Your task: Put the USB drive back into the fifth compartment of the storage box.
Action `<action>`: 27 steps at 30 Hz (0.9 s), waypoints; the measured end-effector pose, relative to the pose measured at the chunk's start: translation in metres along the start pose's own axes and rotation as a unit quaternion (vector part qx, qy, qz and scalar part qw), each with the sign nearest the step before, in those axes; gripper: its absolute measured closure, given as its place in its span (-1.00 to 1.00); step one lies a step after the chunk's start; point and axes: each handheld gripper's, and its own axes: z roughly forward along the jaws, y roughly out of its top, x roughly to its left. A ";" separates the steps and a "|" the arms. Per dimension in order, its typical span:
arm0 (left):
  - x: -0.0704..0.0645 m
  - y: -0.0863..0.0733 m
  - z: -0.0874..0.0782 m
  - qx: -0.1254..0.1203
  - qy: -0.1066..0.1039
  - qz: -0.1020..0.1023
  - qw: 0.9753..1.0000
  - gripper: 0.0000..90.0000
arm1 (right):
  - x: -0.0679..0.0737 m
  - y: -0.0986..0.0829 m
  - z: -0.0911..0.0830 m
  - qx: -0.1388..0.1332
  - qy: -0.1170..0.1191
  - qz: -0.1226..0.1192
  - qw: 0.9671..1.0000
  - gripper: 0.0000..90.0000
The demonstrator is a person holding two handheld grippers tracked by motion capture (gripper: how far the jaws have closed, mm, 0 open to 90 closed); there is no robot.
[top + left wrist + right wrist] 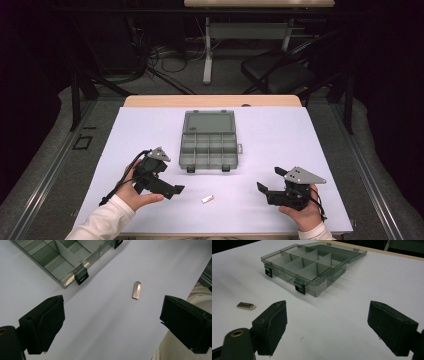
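Observation:
A small flat silver metal piece (pixel 207 199) (pixel 136 290) (pixel 246 305) lies on the white table near the front edge, between the two hands. A grey see-through organizer box (pixel 209 141) (pixel 58 257) (pixel 308 265) sits mid-table with its lid folded back and its divided compartments looking empty. My left gripper (pixel 172 190) (pixel 112 325) is open just left of the metal piece, jaws wide apart with nothing between them. My right gripper (pixel 270 182) (pixel 329 327) is open too, at the front right, aimed toward the box with empty jaws.
The white table top (pixel 280 140) has a wooden strip along its far edge. Beyond it stand a black chair (pixel 280 70) and a desk frame with cables on the floor. Black latches hang on the box's near side.

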 end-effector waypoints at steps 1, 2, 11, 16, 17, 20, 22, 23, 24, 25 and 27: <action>-0.001 0.001 0.001 0.001 0.001 0.002 1.000 -0.87 | 0.000 0.000 0.000 0.001 0.000 0.001 1.000 -0.65; -0.001 0.001 0.001 0.001 0.001 0.002 1.000 -0.87 | 0.000 0.000 0.000 0.001 0.000 0.001 1.000 -0.65; -0.005 0.007 0.008 0.013 0.001 0.014 1.000 -0.87 | 0.000 0.000 0.000 0.002 -0.001 0.000 1.000 -0.65; -0.007 0.011 0.012 0.016 0.000 0.019 1.000 -0.87 | 0.001 0.000 0.000 0.003 0.002 -0.001 1.000 -0.65; -0.007 0.011 0.012 0.016 0.000 0.019 1.000 -0.87 | 0.001 0.000 0.000 0.002 0.001 -0.001 1.000 -0.65; -0.010 0.014 0.014 0.020 -0.002 0.024 0.999 -0.87 | 0.000 0.000 0.000 0.003 0.001 0.000 1.000 -0.65; -0.011 0.015 0.015 0.020 -0.003 0.024 1.000 -0.87 | 0.001 0.000 0.000 0.002 0.001 0.000 1.000 -0.65; -0.011 0.015 0.016 0.020 -0.002 0.026 0.999 -0.87 | 0.001 0.000 0.000 0.002 0.001 0.000 1.000 -0.65; -0.012 0.016 0.016 0.020 -0.002 0.026 0.999 -0.87 | 0.001 0.000 0.000 0.003 0.002 -0.001 1.000 -0.65; -0.013 0.017 0.017 0.021 -0.002 0.027 0.999 -0.87 | 0.001 0.000 0.000 0.002 0.001 -0.001 1.000 -0.65; -0.014 0.018 0.019 0.023 -0.004 0.031 0.999 -0.87 | 0.001 0.000 0.000 0.003 0.001 -0.001 1.000 -0.65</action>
